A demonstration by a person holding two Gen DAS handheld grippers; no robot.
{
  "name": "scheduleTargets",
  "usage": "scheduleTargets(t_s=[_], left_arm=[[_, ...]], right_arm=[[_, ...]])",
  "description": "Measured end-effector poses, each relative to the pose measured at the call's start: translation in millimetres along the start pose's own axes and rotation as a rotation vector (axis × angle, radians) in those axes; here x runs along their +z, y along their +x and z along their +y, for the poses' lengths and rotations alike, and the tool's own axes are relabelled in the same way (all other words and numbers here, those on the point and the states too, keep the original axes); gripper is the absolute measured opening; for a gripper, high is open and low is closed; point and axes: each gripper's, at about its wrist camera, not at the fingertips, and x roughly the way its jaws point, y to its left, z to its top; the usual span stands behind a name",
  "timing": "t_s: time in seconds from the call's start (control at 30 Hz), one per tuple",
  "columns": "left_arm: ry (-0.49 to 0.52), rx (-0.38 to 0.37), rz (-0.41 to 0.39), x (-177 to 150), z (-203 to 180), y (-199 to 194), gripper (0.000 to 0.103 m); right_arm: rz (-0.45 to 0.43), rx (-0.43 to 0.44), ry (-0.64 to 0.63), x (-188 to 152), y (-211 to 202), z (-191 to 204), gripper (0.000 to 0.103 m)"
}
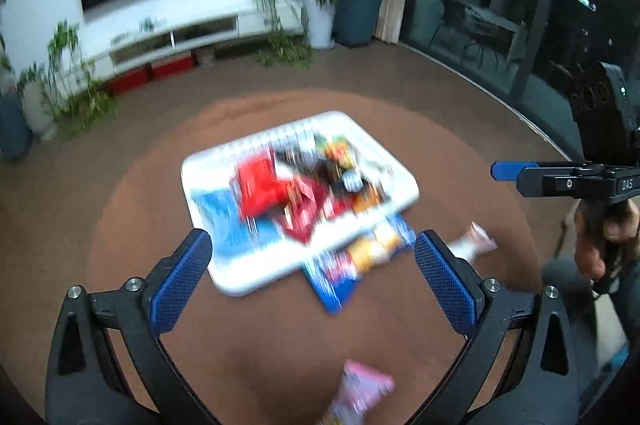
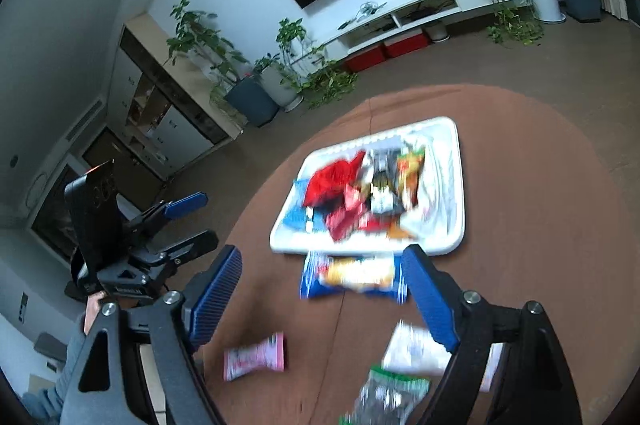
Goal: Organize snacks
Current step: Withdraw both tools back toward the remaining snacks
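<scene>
Both grippers are hanging wide open above the round table (image 2: 540, 185), gripping nothing: the left gripper (image 1: 312, 277) over the tray's near edge, the right gripper (image 2: 320, 293) over the blue pack (image 2: 352, 275). The white tray (image 2: 448, 237) is sitting mid-table, already holding a heap of snacks. Still lying loose are the blue pack, touching the tray's near rim, a pink pack (image 2: 256, 355) nearer and to the left, and a white pack (image 2: 412, 349) and a green pack (image 2: 392, 393) nearest. The blue pack looks the likeliest next pick; pinching it across its short width and lifting clear of the rim should work best. The tray's right side is offering bare room.
</scene>
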Motion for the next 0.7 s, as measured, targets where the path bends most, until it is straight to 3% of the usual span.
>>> scheduleTargets(t_s=[0.23,0.37,0.7], left_arm=[[0.084,-0.033,0.166,-79,-7,-5,0.103],[0.106,-0.057,0.249,-112,-9,-1,0.103],[0.193,-0.125,0.336,-140,-36,25,0.099]], right_arm=[[0.085,-0.04,-0.08,-68,-10,13,0.084],[0.11,-0.044,-0.087,-90,-14,14,0.084],[0.163,-0.083,-0.16,-122,-5,26,0.084]])
